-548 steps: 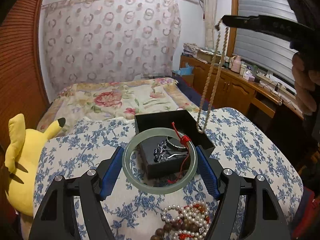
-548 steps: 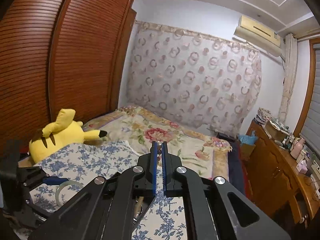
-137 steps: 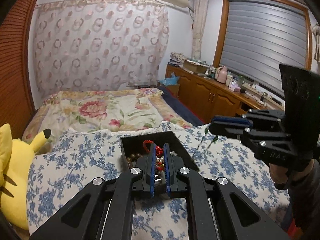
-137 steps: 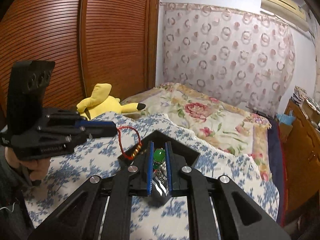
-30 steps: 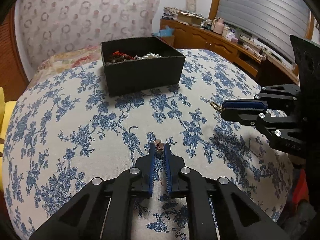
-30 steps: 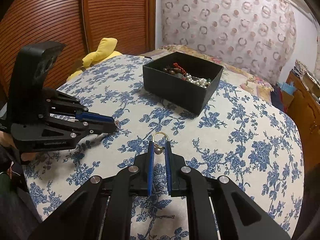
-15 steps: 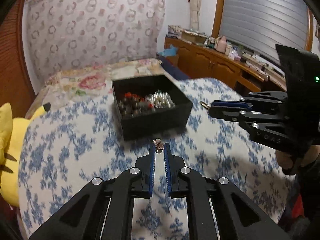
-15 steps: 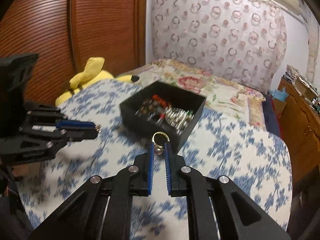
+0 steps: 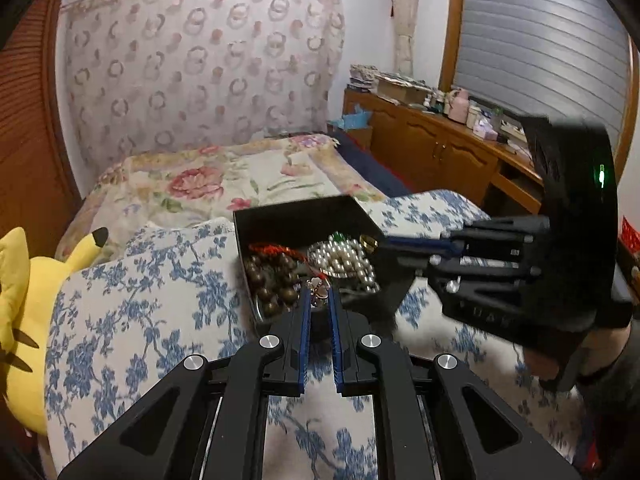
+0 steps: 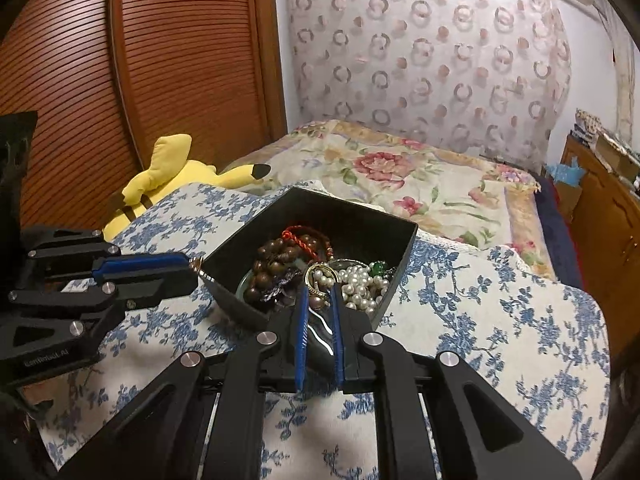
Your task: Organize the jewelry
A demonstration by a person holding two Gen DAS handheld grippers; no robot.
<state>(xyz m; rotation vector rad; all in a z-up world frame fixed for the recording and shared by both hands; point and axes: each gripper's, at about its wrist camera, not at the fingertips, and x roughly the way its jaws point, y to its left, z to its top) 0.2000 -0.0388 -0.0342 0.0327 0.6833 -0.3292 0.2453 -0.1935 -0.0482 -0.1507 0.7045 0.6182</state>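
Note:
A black box (image 9: 296,205) (image 10: 354,209) stands on the blue-flowered cloth, holding brown beads (image 10: 266,270), pearls (image 9: 347,258), a red cord (image 10: 298,236) and a green stone (image 10: 376,268). My left gripper (image 9: 319,294) is shut on a small rose-gold trinket (image 9: 317,285), with its tips over the box's near edge. In the right wrist view that gripper (image 10: 187,262) reaches the box's left corner. My right gripper (image 10: 318,291) is shut on a gold ring (image 10: 316,274) above the pearls. It enters the left wrist view as the right gripper (image 9: 386,242) over the box's right side.
A yellow plush toy (image 9: 18,312) (image 10: 168,176) lies left of the cloth-covered surface (image 10: 500,320). Behind the box is a bed with a flowered cover (image 10: 420,172). A wooden cabinet (image 9: 444,152) with clutter runs along the right wall. A person's hand (image 9: 540,364) holds the right gripper.
Both grippers have risen from the cloth and moved towards the box, each still gripping its piece. Their tips now hang over the box instead of the bare cloth.

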